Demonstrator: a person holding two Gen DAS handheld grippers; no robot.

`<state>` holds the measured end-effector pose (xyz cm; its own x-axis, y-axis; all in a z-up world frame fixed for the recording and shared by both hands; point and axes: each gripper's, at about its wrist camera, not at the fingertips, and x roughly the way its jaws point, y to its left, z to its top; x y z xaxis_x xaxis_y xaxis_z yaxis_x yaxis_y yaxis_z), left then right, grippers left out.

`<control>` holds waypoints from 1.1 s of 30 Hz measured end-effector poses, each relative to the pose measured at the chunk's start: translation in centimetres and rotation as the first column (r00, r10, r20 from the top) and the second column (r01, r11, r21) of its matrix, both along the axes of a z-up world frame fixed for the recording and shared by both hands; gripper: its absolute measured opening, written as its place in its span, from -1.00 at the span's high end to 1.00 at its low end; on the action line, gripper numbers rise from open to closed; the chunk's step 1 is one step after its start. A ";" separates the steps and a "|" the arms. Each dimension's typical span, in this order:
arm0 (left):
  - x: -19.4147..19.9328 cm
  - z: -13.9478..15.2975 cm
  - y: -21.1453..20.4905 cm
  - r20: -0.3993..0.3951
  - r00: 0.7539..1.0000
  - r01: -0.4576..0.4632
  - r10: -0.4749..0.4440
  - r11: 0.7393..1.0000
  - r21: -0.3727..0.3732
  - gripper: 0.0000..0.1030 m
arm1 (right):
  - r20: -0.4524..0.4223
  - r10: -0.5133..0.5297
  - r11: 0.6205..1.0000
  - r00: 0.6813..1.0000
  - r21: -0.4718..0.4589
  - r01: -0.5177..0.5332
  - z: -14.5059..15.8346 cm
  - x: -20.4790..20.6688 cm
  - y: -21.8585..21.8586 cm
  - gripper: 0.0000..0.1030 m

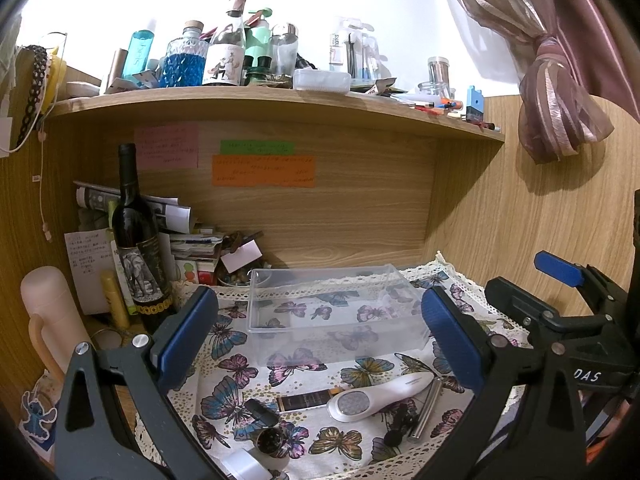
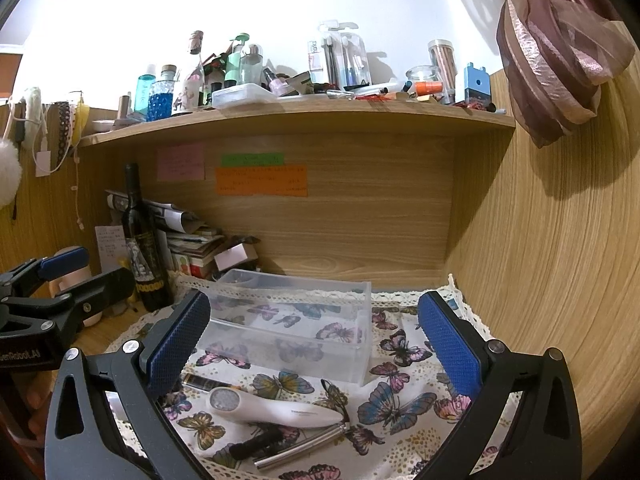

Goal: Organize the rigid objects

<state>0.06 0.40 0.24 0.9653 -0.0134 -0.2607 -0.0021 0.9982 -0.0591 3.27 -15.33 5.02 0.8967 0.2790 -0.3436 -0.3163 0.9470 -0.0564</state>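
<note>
An empty clear plastic box (image 1: 332,312) stands on the butterfly cloth (image 1: 360,432); it also shows in the right wrist view (image 2: 296,328). In front of it lie a white handheld device (image 1: 376,396) (image 2: 276,408), a dark gold-trimmed tube (image 1: 308,402) (image 2: 200,382), a silver metal rod (image 1: 428,410) (image 2: 300,446), a small black clip (image 1: 398,426) and a black stick (image 2: 256,444). My left gripper (image 1: 320,340) is open and empty above them. My right gripper (image 2: 312,344) is open and empty, also seen at the right of the left wrist view (image 1: 560,300).
A dark wine bottle (image 1: 138,240) and a pink flask (image 1: 52,320) stand at the left beside stacked papers (image 1: 192,240). A shelf (image 1: 280,100) above is crowded with bottles. Wooden walls close in the back and right. A small round jar (image 1: 272,442) and white cap (image 1: 244,466) lie near the cloth's front.
</note>
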 end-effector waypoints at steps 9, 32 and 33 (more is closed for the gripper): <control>0.0 0.0 -0.1 0.001 1.000 0.000 0.000 1.000 0.002 -1.00 | 0.002 -0.001 1.000 1.000 -0.001 0.001 0.2 0.0 0.1 -1.00; 0.7 -3.4 3.3 -0.145 0.986 -0.088 0.085 0.996 -0.016 -0.56 | -0.182 0.017 1.000 0.983 -0.009 -0.019 -3.0 2.2 0.0 -0.52; 0.5 -4.1 3.7 -0.158 0.983 -0.098 0.095 0.995 -0.014 -0.57 | -0.201 0.018 1.000 0.980 -0.016 -0.022 -3.6 2.3 0.0 -0.51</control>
